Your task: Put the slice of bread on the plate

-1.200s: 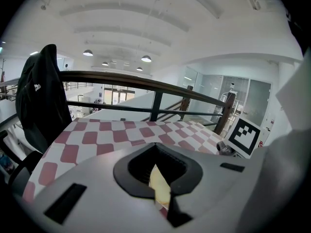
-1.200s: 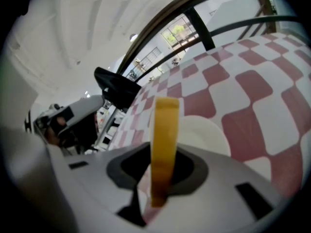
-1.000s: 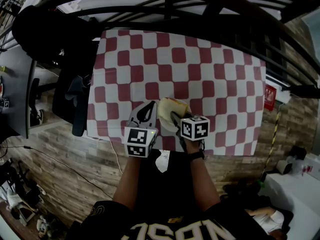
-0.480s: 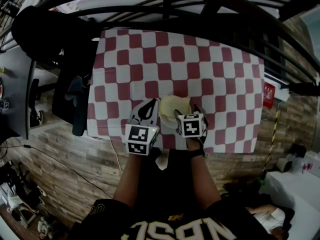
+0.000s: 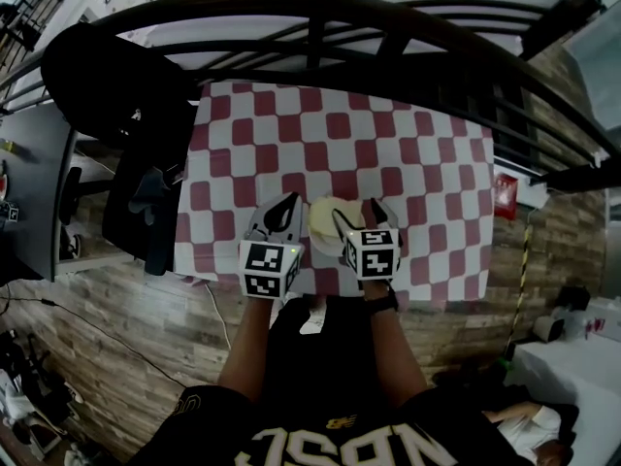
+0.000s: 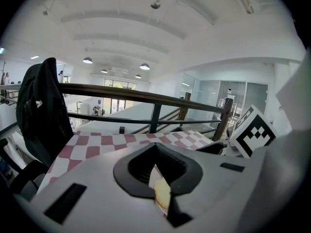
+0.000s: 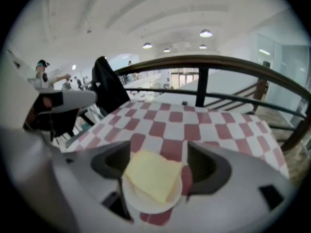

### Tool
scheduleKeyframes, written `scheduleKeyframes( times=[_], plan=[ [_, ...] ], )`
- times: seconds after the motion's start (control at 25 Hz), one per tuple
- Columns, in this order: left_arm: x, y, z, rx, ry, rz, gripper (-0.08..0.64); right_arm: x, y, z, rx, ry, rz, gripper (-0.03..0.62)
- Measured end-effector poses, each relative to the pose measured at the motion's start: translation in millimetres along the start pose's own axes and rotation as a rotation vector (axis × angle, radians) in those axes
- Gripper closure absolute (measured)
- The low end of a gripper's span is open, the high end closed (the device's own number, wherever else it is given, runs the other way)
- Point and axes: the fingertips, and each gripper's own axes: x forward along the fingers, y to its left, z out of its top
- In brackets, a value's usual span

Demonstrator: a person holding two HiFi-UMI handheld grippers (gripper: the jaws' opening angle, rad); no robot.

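Observation:
The pale yellow slice of bread [image 7: 151,174] lies flat on the small white plate [image 7: 141,207], which rests on the red-and-white checked table [image 5: 340,134] near its front edge. My right gripper [image 7: 158,152] hovers above the slice. Its jaws have just been opening and now stand wide apart, and nothing is pressed between them. In the head view the bread [image 5: 335,219] sits between the two grippers. My left gripper [image 5: 290,202] is just left of the plate, lifted off the cloth, with its jaws together in a point. In the left gripper view only a sliver of the plate [image 6: 162,198] shows, behind the left gripper [image 6: 155,147].
A black railing [image 5: 320,13] runs along the far side of the table. A chair draped in dark cloth [image 5: 107,76] stands at the table's left. The table's front edge [image 5: 320,294] is right under the grippers, with wood flooring below.
The right jaws went from shut on the tilted bread to wide open. The slice now lies flat on the plate. Both grippers have lifted and drawn slightly back.

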Motion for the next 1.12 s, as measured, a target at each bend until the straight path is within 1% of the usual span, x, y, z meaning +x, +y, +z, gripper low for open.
scheduleKeyframes(
  times=[0.08, 0.16, 0.28, 0.4, 0.48, 0.68, 0.8, 0.92, 1.12],
  plan=[
    [-6.3, -0.8, 10.1, 0.004, -0.026, -0.002, 0.543, -12.6, 9.4, 17.1, -0.009, -0.054, 0.02, 0.216],
    [-12.1, -2.1, 21.2, 0.008, -0.054, -0.007, 0.543, -25.8, 17.2, 34.0, -0.015, -0.106, 0.028, 0.238],
    [-21.1, -4.3, 37.7, 0.02, -0.096, -0.014, 0.543, -45.6, 27.2, 57.7, -0.026, -0.184, 0.026, 0.327],
    [-34.2, -6.8, 52.2, 0.03, -0.127, -0.016, 0.543, -66.3, 38.9, 75.4, -0.045, -0.253, 0.022, 0.39],
    [-40.4, -7.1, 64.3, 0.046, -0.156, -0.019, 0.543, -79.2, 44.5, 90.7, -0.055, -0.313, 0.014, 0.461],
    [-63.1, -12.4, 94.3, 0.079, -0.229, -0.027, 0.543, -115.6, 62.6, 120.4, -0.074, -0.443, 0.011, 0.545],
    [-77.9, -18.7, 113.7, 0.099, -0.278, -0.036, 0.543, -141.5, 72.5, 136.6, -0.094, -0.528, 0.001, 0.575],
    [-90.0, -26.0, 131.5, 0.123, -0.328, -0.045, 0.543, -165.0, 79.3, 151.5, -0.107, -0.603, -0.005, 0.577],
    [-103.7, -33.8, 149.1, 0.15, -0.381, -0.052, 0.543, -186.8, 82.1, 164.6, -0.128, -0.643, -0.037, 0.577]
  ],
)
